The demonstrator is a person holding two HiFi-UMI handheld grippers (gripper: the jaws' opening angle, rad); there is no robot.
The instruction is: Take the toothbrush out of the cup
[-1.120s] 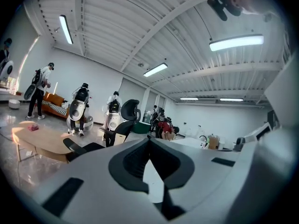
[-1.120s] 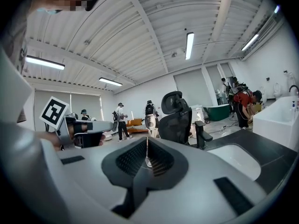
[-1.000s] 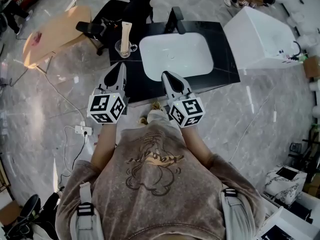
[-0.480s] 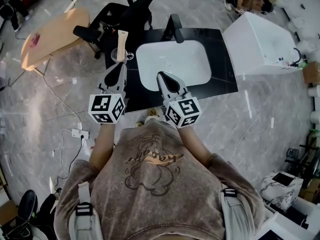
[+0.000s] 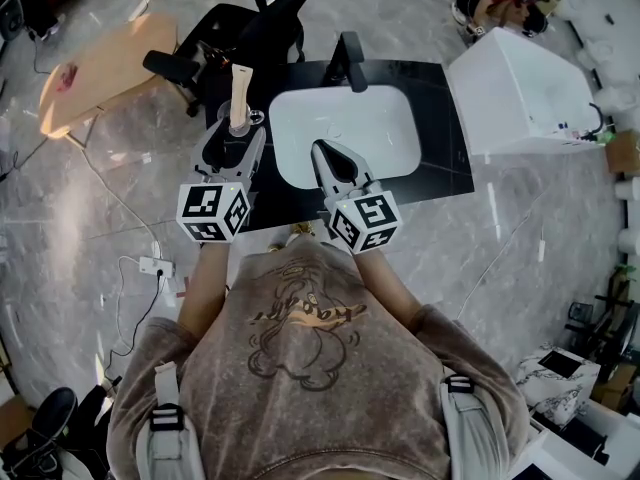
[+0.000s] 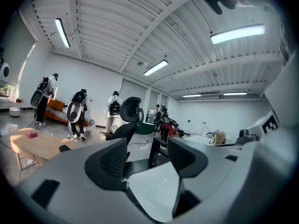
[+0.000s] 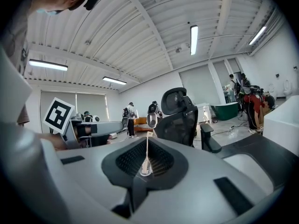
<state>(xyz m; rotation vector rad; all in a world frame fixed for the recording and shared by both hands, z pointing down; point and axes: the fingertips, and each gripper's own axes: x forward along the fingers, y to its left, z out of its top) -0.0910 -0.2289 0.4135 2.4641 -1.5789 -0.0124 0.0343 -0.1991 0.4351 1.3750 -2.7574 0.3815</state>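
**Head view:** Within the last second both grippers have advanced over the counter's [image 5: 445,158] front edge. The left gripper [image 5: 236,140], shut a moment ago, is opening and empty, just short of the cup [image 5: 243,120]. The cup stands at the counter's left edge, toward the rear, with the toothbrush [image 5: 239,90] upright in it. The right gripper [image 5: 322,150] is closed and empty above the sink [image 5: 370,118].

**Left gripper view:** The jaws stand well apart with only the sink [image 6: 154,190] between them. The cup is not visible.

**Right gripper view:** The jaws are together. The cup [image 7: 146,171] and toothbrush [image 7: 147,148] appear beyond them. The approach to grasp is probably under way.

Lab hall: strip-lit ceiling [image 6: 154,27], freestanding sink [image 5: 345,133]
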